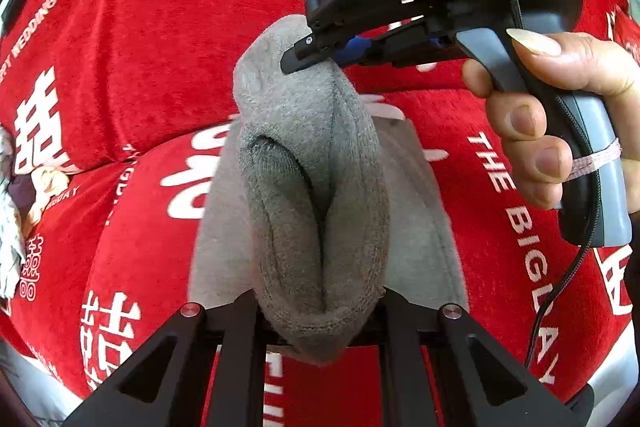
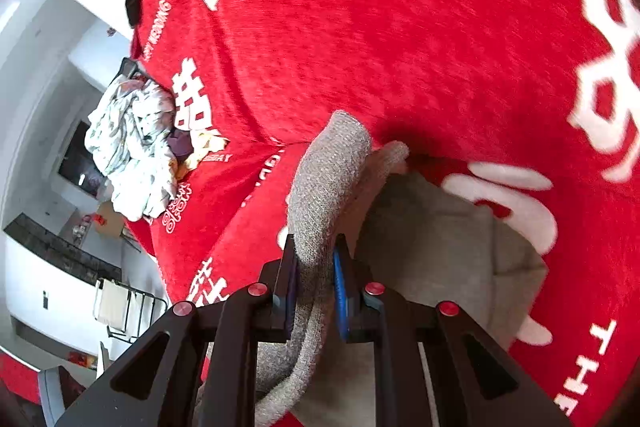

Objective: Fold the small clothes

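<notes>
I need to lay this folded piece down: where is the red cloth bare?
Bare red printed cloth stretches beyond the grey knitted garment, far from the crumpled white clothes pile at the cloth's left edge. It is crowded beside the pale grey fabric under both claws.

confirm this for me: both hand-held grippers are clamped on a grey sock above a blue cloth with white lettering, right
Not quite: the cloth is red, not blue, as both wrist views show. The rest holds: the left hand-held gripper and the right hand-held gripper are each clamped on the grey sock, and the cloth carries white lettering.
</notes>
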Demonstrator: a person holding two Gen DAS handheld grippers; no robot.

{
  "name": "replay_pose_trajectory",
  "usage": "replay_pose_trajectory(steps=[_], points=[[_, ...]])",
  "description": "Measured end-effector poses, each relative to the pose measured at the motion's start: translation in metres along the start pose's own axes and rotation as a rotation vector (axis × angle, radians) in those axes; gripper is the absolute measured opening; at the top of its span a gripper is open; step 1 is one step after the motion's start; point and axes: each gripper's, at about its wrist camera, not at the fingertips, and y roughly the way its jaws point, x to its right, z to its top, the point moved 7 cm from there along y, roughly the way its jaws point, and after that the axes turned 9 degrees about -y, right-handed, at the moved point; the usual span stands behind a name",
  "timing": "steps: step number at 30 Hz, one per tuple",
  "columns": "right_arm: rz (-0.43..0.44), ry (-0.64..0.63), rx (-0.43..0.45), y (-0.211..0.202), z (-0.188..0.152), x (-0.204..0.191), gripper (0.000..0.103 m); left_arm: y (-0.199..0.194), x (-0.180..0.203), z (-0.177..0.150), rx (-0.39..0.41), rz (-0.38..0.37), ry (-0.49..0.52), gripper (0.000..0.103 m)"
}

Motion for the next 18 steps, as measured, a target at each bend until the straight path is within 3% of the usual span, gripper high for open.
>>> replay_pose_trajectory(steps=[18], points=[[0.020,0.171,0.089,-0.018,-0.057,0.082,0.017,0.042,0.059,-0.024,-0.038,0.066,0.117,0.014]])
